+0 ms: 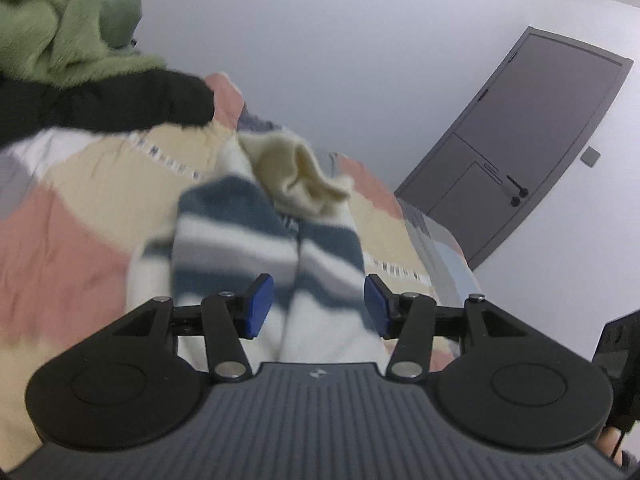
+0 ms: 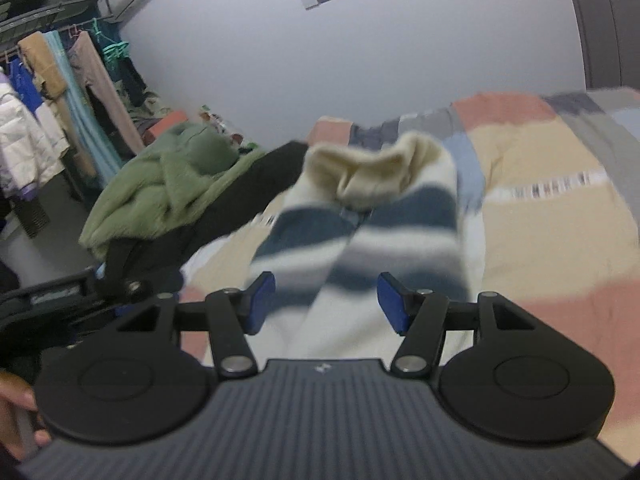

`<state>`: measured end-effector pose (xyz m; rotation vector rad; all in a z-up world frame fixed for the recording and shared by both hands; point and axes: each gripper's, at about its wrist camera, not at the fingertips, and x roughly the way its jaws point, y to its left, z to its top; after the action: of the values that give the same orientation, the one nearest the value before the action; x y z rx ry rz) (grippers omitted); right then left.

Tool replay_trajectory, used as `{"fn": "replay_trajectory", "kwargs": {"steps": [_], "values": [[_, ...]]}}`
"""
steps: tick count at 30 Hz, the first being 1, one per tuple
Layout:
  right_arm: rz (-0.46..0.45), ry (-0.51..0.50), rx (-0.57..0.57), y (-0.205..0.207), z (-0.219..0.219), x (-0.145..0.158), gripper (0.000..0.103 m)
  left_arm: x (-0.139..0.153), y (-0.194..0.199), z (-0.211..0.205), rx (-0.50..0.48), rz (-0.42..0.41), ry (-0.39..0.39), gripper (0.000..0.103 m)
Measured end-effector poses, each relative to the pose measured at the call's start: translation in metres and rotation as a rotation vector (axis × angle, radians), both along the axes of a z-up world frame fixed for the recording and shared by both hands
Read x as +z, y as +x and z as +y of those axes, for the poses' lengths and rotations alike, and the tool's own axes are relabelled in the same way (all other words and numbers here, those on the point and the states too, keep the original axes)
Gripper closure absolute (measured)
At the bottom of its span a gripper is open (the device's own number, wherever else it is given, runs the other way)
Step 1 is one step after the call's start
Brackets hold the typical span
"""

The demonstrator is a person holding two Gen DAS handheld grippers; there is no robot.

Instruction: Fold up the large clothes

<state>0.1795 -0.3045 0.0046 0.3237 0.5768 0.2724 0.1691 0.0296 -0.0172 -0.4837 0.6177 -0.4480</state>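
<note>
A cream sweater with dark blue and grey stripes (image 1: 256, 232) lies bunched on the bed, its cream collar (image 1: 304, 176) folded up at the far end. It also shows in the right wrist view (image 2: 360, 236). My left gripper (image 1: 318, 306) is open just above the sweater's near part, blue pads apart, nothing between them. My right gripper (image 2: 327, 302) is open over the same sweater from the other side. Both views are blurred by motion.
The bed has a patchwork cover (image 1: 60, 240) in pink, beige and grey. A green fleece garment (image 2: 160, 184) and a black garment (image 1: 100, 100) are piled at one side. A clothes rack (image 2: 60, 92) stands by the wall; a grey door (image 1: 532, 140) lies beyond the bed.
</note>
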Motion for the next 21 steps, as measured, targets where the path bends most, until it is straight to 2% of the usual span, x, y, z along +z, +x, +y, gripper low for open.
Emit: {"fn": "replay_trajectory", "kwargs": {"steps": [4,9,16,20,21], "values": [[0.042,-0.011,0.024,-0.04,0.018,-0.027,0.043,-0.025,-0.036,0.0,0.0,0.036,0.001,0.047],[0.075,-0.081,0.09,-0.061,0.044,-0.054,0.043,-0.043,-0.057,-0.003,-0.002,0.082,0.032,0.048],[0.092,-0.135,0.205,-0.058,0.072,-0.08,0.043,-0.052,-0.041,0.005,0.009,0.106,-0.012,0.048],[0.089,-0.22,0.244,-0.054,0.084,-0.097,0.044,-0.061,-0.029,0.008,0.023,0.131,-0.024,0.048],[0.079,-0.251,0.259,-0.053,0.088,-0.1,0.04,-0.062,-0.026,0.008,0.026,0.136,-0.024,0.048]]}}
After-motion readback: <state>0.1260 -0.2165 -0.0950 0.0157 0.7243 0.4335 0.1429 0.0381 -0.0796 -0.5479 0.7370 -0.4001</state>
